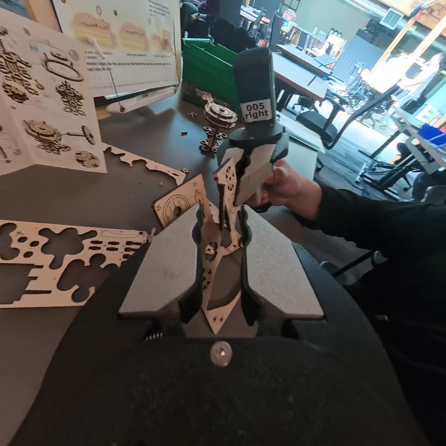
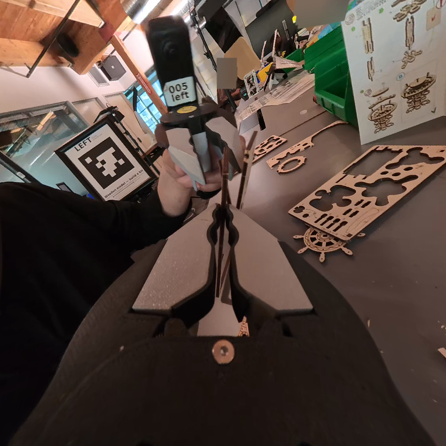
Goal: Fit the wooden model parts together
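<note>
My left gripper is shut on a flat wooden plate with gear-like cutouts, held upright above the dark table. My right gripper comes in from the right, shut on a second wooden part with wheel-shaped cutouts. That part's lower end meets the top of the left plate. In the right wrist view my right gripper pinches its thin part, seen edge-on. The left gripper is just beyond, with its plate also edge-on.
Punched-out plywood sheets lie on the table, with a ship's-wheel part under one. A numbered sheet piece lies behind the left fingers. An instruction leaflet, a geared sub-assembly and green bins stand farther back. Both grippers' tips are close together, under 4 cm apart. My right gripper's tips are some 25 cm from the geared sub-assembly.
</note>
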### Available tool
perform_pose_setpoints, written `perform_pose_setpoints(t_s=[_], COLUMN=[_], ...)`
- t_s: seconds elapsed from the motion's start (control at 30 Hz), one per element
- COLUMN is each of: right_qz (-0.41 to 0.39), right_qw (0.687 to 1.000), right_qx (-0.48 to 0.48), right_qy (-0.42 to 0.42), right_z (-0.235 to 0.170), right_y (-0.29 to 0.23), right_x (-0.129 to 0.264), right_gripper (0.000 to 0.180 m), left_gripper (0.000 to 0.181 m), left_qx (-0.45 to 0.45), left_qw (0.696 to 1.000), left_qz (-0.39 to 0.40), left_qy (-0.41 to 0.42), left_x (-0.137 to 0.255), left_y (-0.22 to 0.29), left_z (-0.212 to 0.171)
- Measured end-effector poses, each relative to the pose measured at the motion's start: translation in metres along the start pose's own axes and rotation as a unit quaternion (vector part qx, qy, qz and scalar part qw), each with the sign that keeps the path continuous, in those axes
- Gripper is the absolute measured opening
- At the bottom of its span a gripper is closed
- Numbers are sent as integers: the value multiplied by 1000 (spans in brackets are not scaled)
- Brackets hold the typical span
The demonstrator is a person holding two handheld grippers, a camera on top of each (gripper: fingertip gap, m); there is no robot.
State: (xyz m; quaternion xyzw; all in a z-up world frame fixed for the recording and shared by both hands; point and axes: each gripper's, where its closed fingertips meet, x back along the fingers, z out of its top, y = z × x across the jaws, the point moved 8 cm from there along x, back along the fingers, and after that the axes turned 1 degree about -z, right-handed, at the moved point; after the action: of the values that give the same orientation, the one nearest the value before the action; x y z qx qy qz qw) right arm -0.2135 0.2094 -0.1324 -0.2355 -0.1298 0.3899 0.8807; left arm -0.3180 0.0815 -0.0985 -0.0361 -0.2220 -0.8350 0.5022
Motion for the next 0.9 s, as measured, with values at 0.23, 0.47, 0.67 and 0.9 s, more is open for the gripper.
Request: perform_pose_setpoints(t_s=[0.23,0.47,0.67,0.9], right_qz=[4,0,0,-83], right_qw=[1000,1000,996,991], right_qx=[5,-20,-82,-84], right_qy=[-14,-3,32,-56], right_z=[-2,-1,-2,-6], right_y=[-1,3,17,35], right_x=[-5,-3,11,-35], right_gripper=[0,0,0,13], left_gripper=[6,0,1,0], left_qx=[9,31,158,102], left_qw=[999,998,975,979], left_qz=[-36,-42,-91,-81], left_qy=[3,21,131,154], left_x=[-8,-8,17,32], left_y=[-1,-9,-33,-11], left_z=[-3,-7,-12,12])
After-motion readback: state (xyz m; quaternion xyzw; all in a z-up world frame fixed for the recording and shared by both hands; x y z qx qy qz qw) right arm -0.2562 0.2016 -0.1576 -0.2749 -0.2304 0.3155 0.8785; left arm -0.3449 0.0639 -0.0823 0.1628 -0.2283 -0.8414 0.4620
